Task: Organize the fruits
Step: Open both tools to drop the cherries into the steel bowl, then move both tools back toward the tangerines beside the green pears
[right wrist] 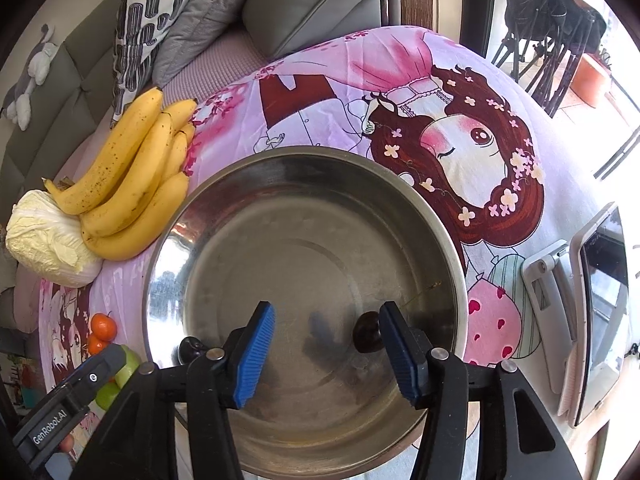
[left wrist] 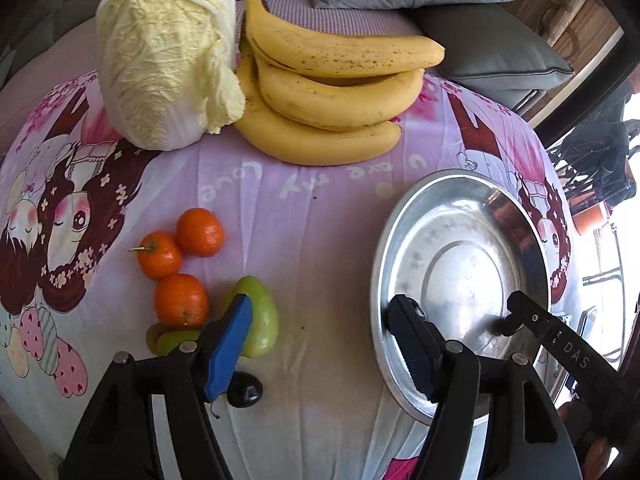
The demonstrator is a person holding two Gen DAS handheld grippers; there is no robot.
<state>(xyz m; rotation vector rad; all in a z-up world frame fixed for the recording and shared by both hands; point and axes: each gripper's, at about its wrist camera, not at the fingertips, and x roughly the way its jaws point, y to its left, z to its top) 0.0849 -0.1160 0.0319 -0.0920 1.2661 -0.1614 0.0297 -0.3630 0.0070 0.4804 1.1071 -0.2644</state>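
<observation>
Loading small dark fruit (right wrist: 367,332) into bowl (right wrist: 440,216), right gripper (right wrist: 328,352) apart above it, left gripper (left wrist: 320,344) apart and empty; next, close on tangerines (left wrist: 182,300).

Cartoon-print cloth (left wrist: 320,208): cabbage (left wrist: 164,52), bananas (left wrist: 328,92), three tangerines (left wrist: 180,264), green fruit (left wrist: 260,320), steel basin (right wrist: 168,248).

Past the far edge of the pink cartoon-print cloth (right wrist: 400,64) we see grey cushions (right wrist: 320,4) piled beside a black-and-white patterned pillow (right wrist: 140,20), with a grey plush toy (right wrist: 32,72) against the quilted sofa back (right wrist: 80,64). A pale napa cabbage (left wrist: 164,56) stands on the cloth. At the right edge of the right wrist view we find a tablet (right wrist: 600,312) propped on a white stand (right wrist: 548,292).
</observation>
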